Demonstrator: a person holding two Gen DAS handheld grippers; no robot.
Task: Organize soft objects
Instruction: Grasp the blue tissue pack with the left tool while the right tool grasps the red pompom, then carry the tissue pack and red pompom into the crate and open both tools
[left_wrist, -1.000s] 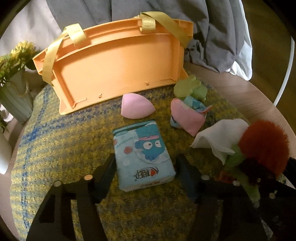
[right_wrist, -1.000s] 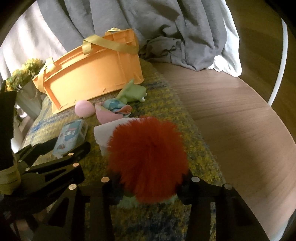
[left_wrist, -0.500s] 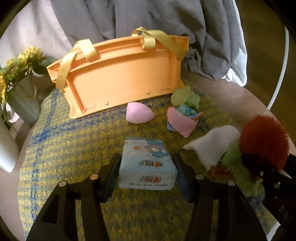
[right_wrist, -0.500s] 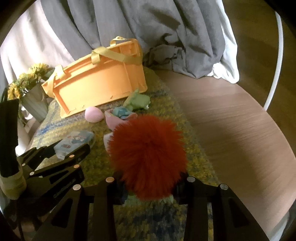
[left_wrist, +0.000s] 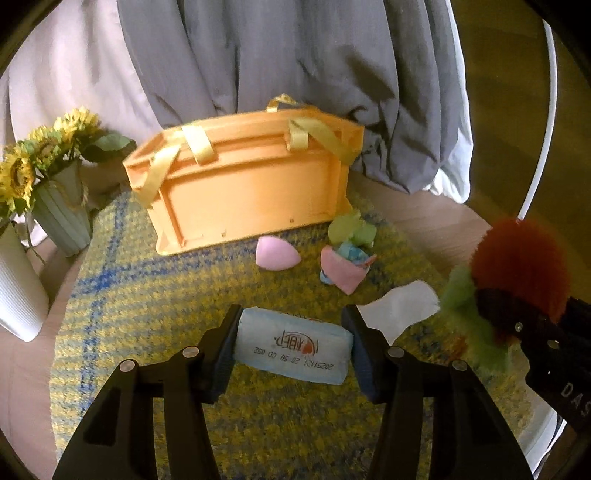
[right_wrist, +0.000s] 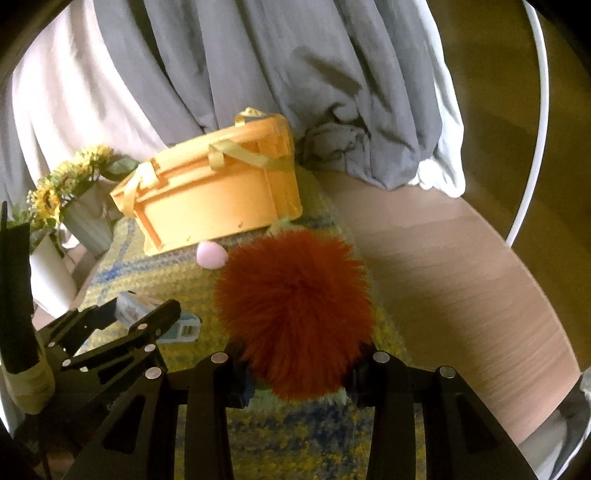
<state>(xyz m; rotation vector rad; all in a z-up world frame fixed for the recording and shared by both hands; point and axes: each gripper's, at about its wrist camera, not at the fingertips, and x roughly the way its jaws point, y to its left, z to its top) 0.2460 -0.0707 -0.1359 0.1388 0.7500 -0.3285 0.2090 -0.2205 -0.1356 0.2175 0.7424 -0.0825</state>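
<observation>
Holding two items at once, I report both claws loaded. My left gripper (left_wrist: 290, 347) has its jaws closing on a pale blue soft pack of tissues with a cartoon print (left_wrist: 291, 345); the pads press its two short ends and the pack sits crosswise between them, clear of the yellow-and-blue woven mat (left_wrist: 122, 302). My right gripper (right_wrist: 295, 373) is pinching a plush toy with a rust-red fluffy head and a green body (right_wrist: 293, 314); the head bulges above the jaws and hides the contact itself.

Handling, as I judge it: the pack is light and compressible, with a slick film wrap, so an end-to-end grip could let it sag or slide; a hold across its firmer middle seems safer. The plush is very light and yields freely; the fur gives little purchase, so the body under the head is the better place to clamp.

From the left wrist view, the orange plastic basket with yellow ribbon handles (left_wrist: 247, 184) stands at twelve o'clock, well apart from the pack. A pink egg-shaped sponge (left_wrist: 277, 253) lies near its base, a pink-and-blue cloth bundle (left_wrist: 345, 267) at one o'clock, a white cloth (left_wrist: 400, 306) at two o'clock.
</observation>
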